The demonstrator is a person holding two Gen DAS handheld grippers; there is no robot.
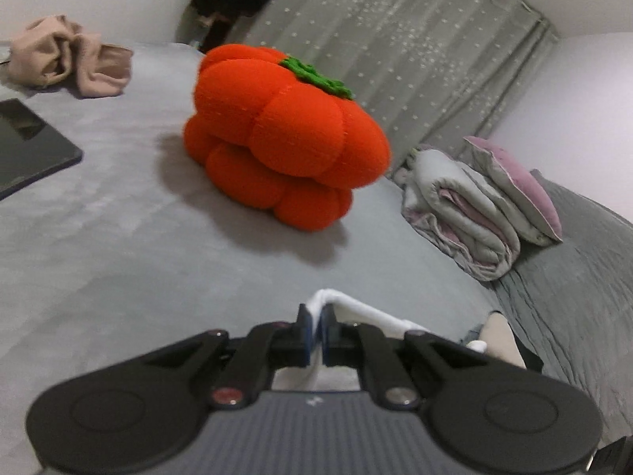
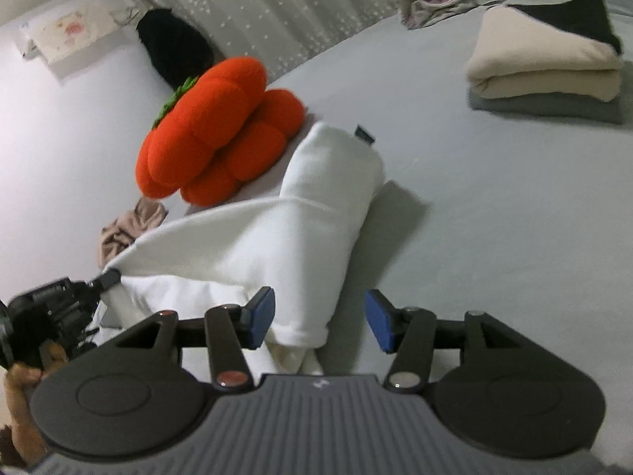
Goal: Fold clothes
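A white garment lies partly folded on the grey bed, with one edge lifted to the left. My left gripper is shut on that white edge; in the right wrist view the left gripper shows at the left, holding the lifted edge. My right gripper stands open over the garment's near end. Its left pad is against the white cloth, and its right pad is apart from it over bare sheet.
An orange pumpkin plush sits just behind the garment. A crumpled beige garment and a dark tablet lie at the left. A stack of folded clothes sits at the far right, near a rolled quilt and a pink pillow.
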